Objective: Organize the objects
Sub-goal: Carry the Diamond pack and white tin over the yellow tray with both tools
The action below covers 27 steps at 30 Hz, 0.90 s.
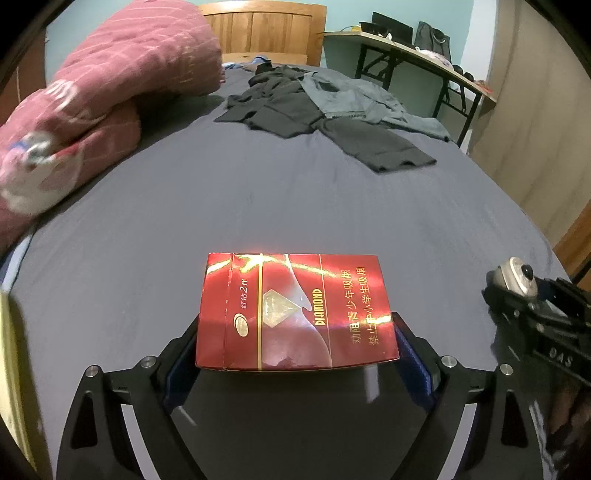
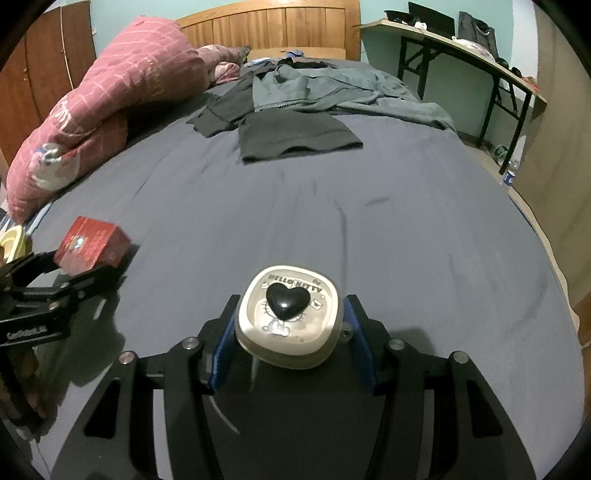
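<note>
My left gripper (image 1: 295,343) is shut on a red Diamond cigarette box (image 1: 295,310) and holds it flat above the dark grey bed sheet (image 1: 258,199). My right gripper (image 2: 290,332) is shut on a small cream Hello Kitty case (image 2: 288,321) with a black heart on its lid. In the right wrist view the left gripper (image 2: 88,273) with the red box (image 2: 92,249) is at the left edge. In the left wrist view the right gripper (image 1: 517,291) with the case (image 1: 517,277) is at the right edge.
A pink quilt (image 1: 92,99) is piled at the bed's left. Dark and grey clothes (image 1: 317,107) lie at the far end near the wooden headboard (image 2: 266,33). A folding desk (image 2: 480,55) stands right of the bed. A yellow object (image 2: 13,240) shows at the left edge.
</note>
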{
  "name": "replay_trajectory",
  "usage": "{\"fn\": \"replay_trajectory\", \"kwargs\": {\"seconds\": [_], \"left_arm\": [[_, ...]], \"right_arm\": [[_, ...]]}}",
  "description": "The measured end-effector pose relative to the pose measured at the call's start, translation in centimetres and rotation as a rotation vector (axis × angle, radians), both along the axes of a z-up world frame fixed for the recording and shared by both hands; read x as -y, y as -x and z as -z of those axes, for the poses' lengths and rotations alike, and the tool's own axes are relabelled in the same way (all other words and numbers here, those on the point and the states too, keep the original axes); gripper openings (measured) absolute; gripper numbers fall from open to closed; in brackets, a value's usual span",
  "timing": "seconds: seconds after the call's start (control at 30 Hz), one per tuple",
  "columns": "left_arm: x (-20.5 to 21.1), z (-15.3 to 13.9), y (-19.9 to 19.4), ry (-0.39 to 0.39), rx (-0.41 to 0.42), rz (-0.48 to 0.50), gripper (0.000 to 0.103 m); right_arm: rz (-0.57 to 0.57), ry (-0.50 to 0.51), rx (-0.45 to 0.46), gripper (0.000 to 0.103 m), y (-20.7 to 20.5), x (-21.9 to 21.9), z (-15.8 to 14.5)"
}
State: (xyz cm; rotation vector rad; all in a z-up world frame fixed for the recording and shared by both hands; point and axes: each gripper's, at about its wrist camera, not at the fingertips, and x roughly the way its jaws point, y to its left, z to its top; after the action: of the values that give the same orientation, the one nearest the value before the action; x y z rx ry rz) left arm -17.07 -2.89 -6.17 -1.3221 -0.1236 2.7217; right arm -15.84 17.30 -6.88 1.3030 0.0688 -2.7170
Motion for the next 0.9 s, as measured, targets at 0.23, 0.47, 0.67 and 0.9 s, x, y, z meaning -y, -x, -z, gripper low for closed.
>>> {"fn": "replay_trajectory", "kwargs": {"seconds": [0.23,0.47,0.67,0.9], "left_arm": [[1.5,-1.6,-7.4,0.017,-0.022,-0.039,0.091],[2.2,-4.8,-10.8,0.032,-0.06,-0.061,0.091],[3.1,-10.1,-12.0,0.023,-0.127,-0.08,0.091],[4.5,-13.9,-14.8,0.06,-0.173,-0.128,0.091]], "right_arm": [[0.028,0.008,0.005,0.055,-5.1,0.2,-0.7],[0.054,-0.005,-0.025,0.055,-7.3,0.3,-3.3],[0.056,-0.004,-0.083,0.055,-7.7,0.9,-7.9],[0.019,-0.005,-0.123,0.055,-7.6,3.8,-12.3]]}}
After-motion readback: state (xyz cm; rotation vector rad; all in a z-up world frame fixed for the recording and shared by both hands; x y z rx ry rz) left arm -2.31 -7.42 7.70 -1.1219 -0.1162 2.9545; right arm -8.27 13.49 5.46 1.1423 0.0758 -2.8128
